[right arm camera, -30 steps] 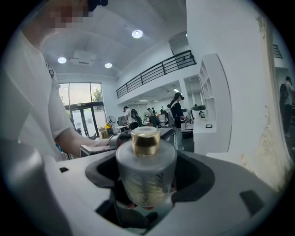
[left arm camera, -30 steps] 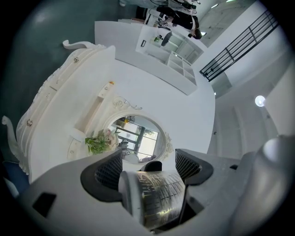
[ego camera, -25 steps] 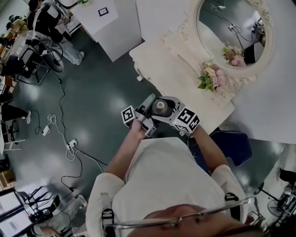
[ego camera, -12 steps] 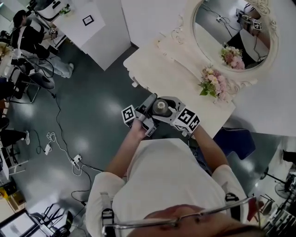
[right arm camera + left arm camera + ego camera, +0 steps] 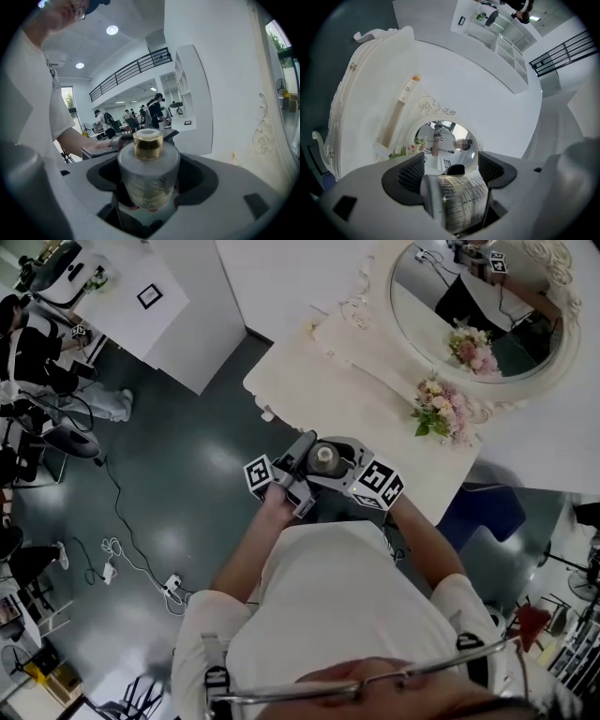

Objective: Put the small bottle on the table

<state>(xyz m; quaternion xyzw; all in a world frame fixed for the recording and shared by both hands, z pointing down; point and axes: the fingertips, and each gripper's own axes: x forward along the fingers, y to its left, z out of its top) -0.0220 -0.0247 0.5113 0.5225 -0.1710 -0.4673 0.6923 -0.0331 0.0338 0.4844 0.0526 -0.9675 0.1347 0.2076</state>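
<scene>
- The dressing table [image 5: 356, 395] is white and mostly bare. An oval mirror [image 5: 469, 296] rises from its far side, and a spray of flowers [image 5: 439, 409] lies at the mirror's foot.
- The left gripper [image 5: 302, 457] and the right gripper [image 5: 345, 463] are pressed close together just off the table's near edge, over the dark floor [image 5: 187, 456]. Each has its jaws clamped on the bottle from its own side.
- The small bottle [image 5: 323, 457] stands upright between them, gold cap up. It is short of the table's near edge and not yet above the tabletop.
- Two grips share one small, smooth cylinder. If one lets go unevenly, or the hands drift apart, the bottle could twist, tip and drop to the floor before reaching the table.
- Compared with a second ago, the double hold and the bottle's place before the chest look unchanged. The table and mirror have shifted in the head view, so more of the mirror's glass now shows.
</scene>
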